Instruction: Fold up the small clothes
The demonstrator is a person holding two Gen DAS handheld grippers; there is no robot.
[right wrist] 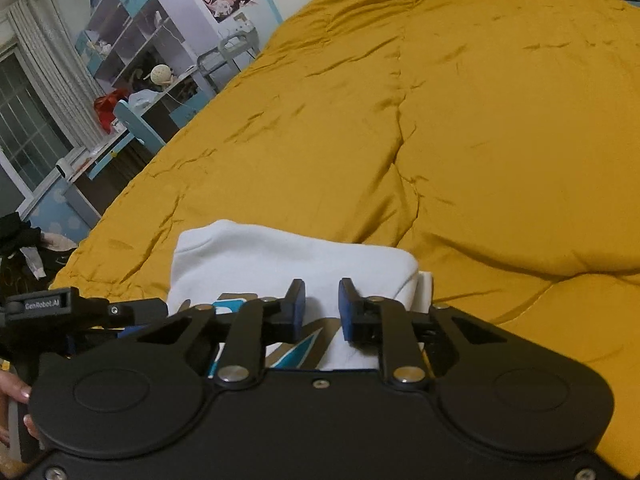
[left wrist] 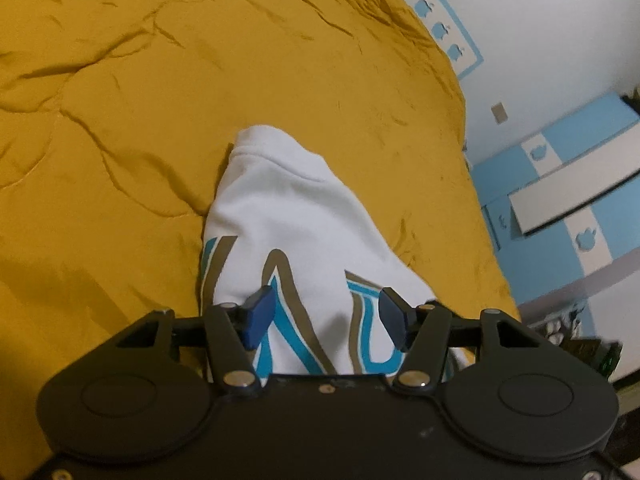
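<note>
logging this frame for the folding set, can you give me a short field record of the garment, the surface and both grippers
garment: white top with teal and tan lettering, bunched into a folded bundle
surface: mustard-yellow quilt, wrinkled, covering a bed
left gripper: jaws wide apart above the print, nothing between the pads
right gripper: jaws close together with a small gap, over the garment, nothing visibly pinched
background: blue and white cabinets on one side, desk and shelves on the other

— What's around the bed?

— I see a mustard quilt (right wrist: 460,128), white walls (left wrist: 560,20), blue-and-white cabinets (left wrist: 568,184).

— And the other side?

— A curtained window (right wrist: 28,120), shelves (right wrist: 132,40), a cluttered desk (right wrist: 168,96).
</note>
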